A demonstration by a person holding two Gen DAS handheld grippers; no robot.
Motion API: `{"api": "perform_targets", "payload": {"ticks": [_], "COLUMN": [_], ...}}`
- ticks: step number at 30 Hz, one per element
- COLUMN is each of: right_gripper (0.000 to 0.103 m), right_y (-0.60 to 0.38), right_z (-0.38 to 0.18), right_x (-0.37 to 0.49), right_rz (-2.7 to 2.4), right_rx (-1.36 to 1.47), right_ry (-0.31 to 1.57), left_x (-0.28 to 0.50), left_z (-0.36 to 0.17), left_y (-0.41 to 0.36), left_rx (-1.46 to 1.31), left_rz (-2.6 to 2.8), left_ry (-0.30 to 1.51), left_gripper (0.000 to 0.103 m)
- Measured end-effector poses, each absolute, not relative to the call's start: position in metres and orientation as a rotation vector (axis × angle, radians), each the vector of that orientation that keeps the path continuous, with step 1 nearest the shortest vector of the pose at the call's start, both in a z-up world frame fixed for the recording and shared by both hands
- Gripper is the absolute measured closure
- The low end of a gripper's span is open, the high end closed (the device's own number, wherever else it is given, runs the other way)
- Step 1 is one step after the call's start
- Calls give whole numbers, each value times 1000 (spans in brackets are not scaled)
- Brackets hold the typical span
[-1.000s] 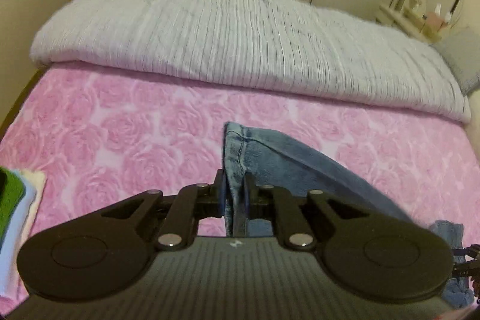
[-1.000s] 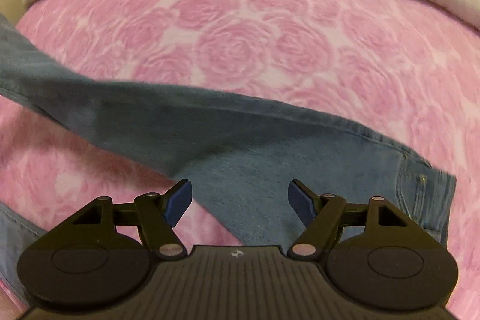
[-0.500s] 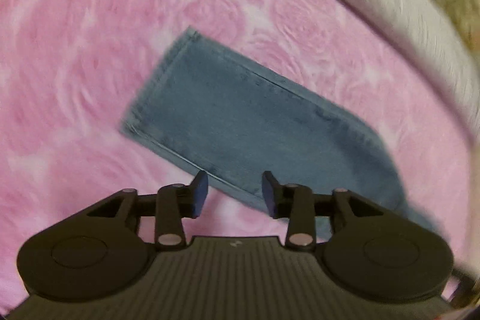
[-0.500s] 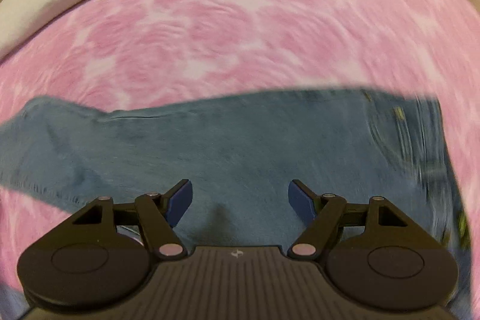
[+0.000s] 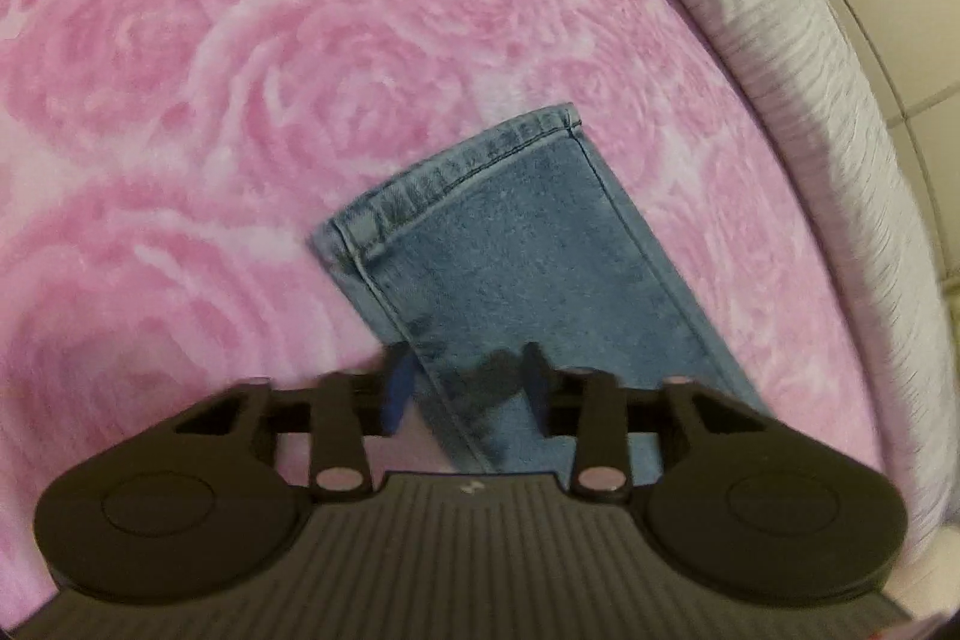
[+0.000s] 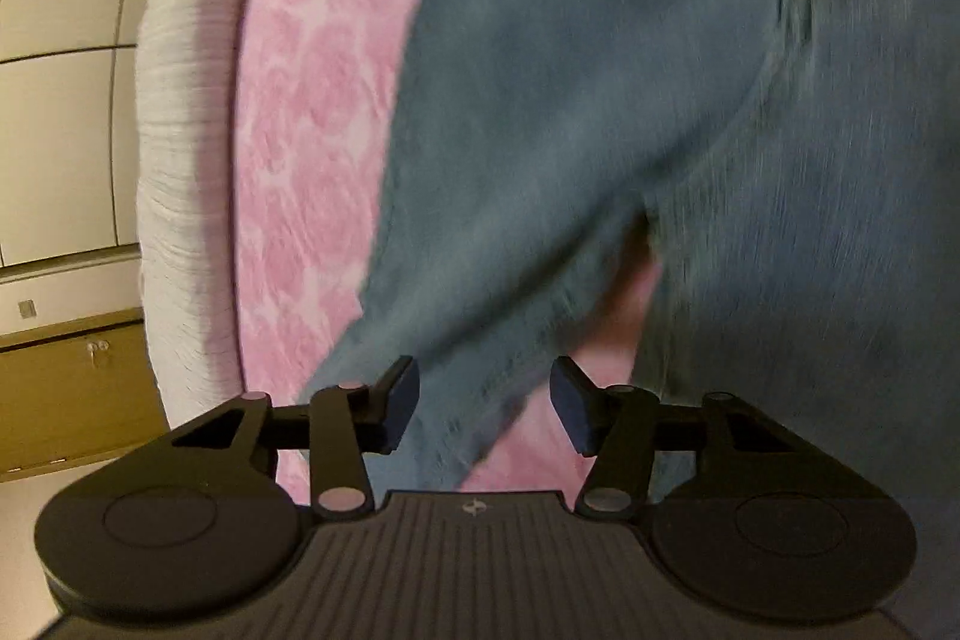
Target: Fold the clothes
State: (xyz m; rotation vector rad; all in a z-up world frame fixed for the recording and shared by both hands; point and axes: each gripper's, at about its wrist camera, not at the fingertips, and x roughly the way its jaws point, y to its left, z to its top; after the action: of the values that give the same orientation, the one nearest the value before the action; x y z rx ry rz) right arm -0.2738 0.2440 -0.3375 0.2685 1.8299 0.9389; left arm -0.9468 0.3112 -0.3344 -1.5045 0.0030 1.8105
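From my left wrist camera I look down on the bed (image 5: 180, 100), its pink rose cover running to the grey quilt (image 5: 810, 70) along the far edge. One leg of the jeans (image 5: 528, 268) lies flat here, its hem toward the middle of the bed. My left gripper (image 5: 465, 388) has its jaws closing, narrow now, straddling the leg's side seam; I cannot tell whether the pads already press it. Denim is heavy, fairly stiff and not slippery, so I judge the doubled seam the best bite.

From my right wrist camera, blurred, the upper jeans fill the view beside the quilt-side edge of the bed. My right gripper (image 6: 483, 403) has its jaws closing at a middling gap over a loose fold of one leg, not yet gripping it.
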Motion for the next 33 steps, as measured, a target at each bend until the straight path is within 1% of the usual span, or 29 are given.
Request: {"api": "perform_targets", "payload": {"ticks": [1, 3, 4, 5, 6, 7, 8, 10, 12, 13, 15, 16, 17, 18, 19, 20, 22, 24, 25, 27, 28, 29, 30, 32, 33], "right_gripper": [49, 49, 49, 50, 56, 89, 96, 96, 96, 96, 82, 79, 70, 64, 54, 51, 51, 51, 51, 51, 51, 52, 54, 95, 95], "right_y": [246, 249, 251, 252, 253, 254, 254, 252, 251, 250, 249, 249, 249, 253, 257, 259, 265, 265, 265, 267, 267, 268, 269, 269, 269], "right_z": [-345, -360, -367, -371, -375, -375, -374, -362, -351, -354, -369, -375, -374, -370, -366, -363, -357, -360, -362, -370, -373, -375, -377, -374, -371], "right_x": [-279, -288, -292, -294, -297, -300, -303, -308, -313, -313, -311, -311, -313, -315, -318, -321, -327, -329, -329, -330, -330, -331, -332, -333, -335], "right_rz": [918, 851, 812, 797, 782, 763, 751, 806, 854, 842, 762, 726, 716, 738, 759, 781, 819, 807, 800, 790, 786, 783, 780, 793, 804], "right_rx": [263, 274, 291, 329, 361, 365, 367, 342, 314, 285, 275, 278, 315, 299, 283, 263, 228, 256, 268, 283, 300, 312, 321, 314, 314], "right_ry": [1823, 1824, 1828, 1816, 1807, 1809, 1810, 1801, 1793, 1806, 1836, 1849, 1848, 1834, 1822, 1813, 1797, 1796, 1794, 1785, 1782, 1776, 1770, 1761, 1759], "left_x": [-949, -954, -955, -956, -956, -959, -964, -976, -984, -982, -966, -957, -949, -946, -942, -939, -944, -952, -955, -960, -961, -961, -962, -956, -952], "left_z": [-336, -325, -317, -308, -290, -269, -254, -242, -257, -268, -288, -296, -303, -309, -316, -323, -337, -348, -353, -360, -359, -358, -354, -326, -307], "left_y": [310, 305, 303, 301, 295, 286, 277, 259, 248, 245, 245, 246, 248, 253, 259, 264, 274, 279, 281, 288, 290, 291, 290, 285, 280], "left_rx": [-1496, -1466, -1437, -1405, -1322, -1244, -1199, -1171, -1266, -1331, -1411, -1428, -1424, -1422, -1420, -1419, -1432, -1455, -1465, -1471, -1455, -1439, -1414, -1261, -1165], "left_rz": [1800, 1765, 1757, 1750, 1760, 1764, 1771, 1812, 1808, 1779, 1695, 1660, 1639, 1643, 1646, 1650, 1680, 1694, 1697, 1699, 1708, 1716, 1703, 1707, 1701], "left_ry": [26, 16, 22, 29, 59, 78, 90, 144, 169, 144, 77, 43, 11, 2, -7, -16, -23, -114, -164, -225, -219, -214, -216, -202, -172], "left_gripper": [89, 94, 103, 103, 103, 103, 103, 103, 103, 103, 93, 78, 71, 71, 70, 70, 69, 68, 65, 65, 77, 97, 97, 99, 99]}}
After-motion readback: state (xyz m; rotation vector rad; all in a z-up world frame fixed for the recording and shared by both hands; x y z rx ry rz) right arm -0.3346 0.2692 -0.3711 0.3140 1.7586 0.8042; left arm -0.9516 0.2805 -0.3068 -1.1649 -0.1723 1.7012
